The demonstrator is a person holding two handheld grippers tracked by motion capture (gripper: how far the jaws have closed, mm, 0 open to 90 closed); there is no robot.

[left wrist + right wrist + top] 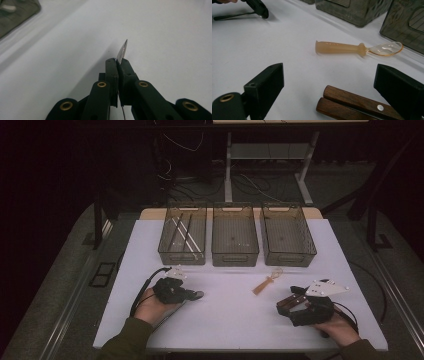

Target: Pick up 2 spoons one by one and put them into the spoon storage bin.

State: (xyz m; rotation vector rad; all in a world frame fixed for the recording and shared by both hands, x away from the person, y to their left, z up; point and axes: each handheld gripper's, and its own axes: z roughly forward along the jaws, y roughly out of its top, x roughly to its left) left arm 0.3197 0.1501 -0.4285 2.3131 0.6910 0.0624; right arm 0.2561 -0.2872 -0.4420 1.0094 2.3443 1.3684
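Observation:
My left gripper (190,294) (117,61) lies low on the white table at the left, shut on a thin metal utensil (123,50) whose narrow end sticks out past the jaws. In the right gripper view the same gripper (259,8) sits far off with the utensil's (227,17) slim end trailing along the table. My right gripper (286,307) (329,72) is open at the right. Two dark wooden handles (352,102) (291,301) lie between its jaws, and the pads stand apart from them. An amber plastic spoon (342,47) (266,282) lies just beyond.
Three see-through bins stand in a row at the back: the left bin (182,257) holds pale sticks (182,231), while the middle bin (235,258) and right bin (290,258) look bare. The table's front edge (225,347) runs close under both hands.

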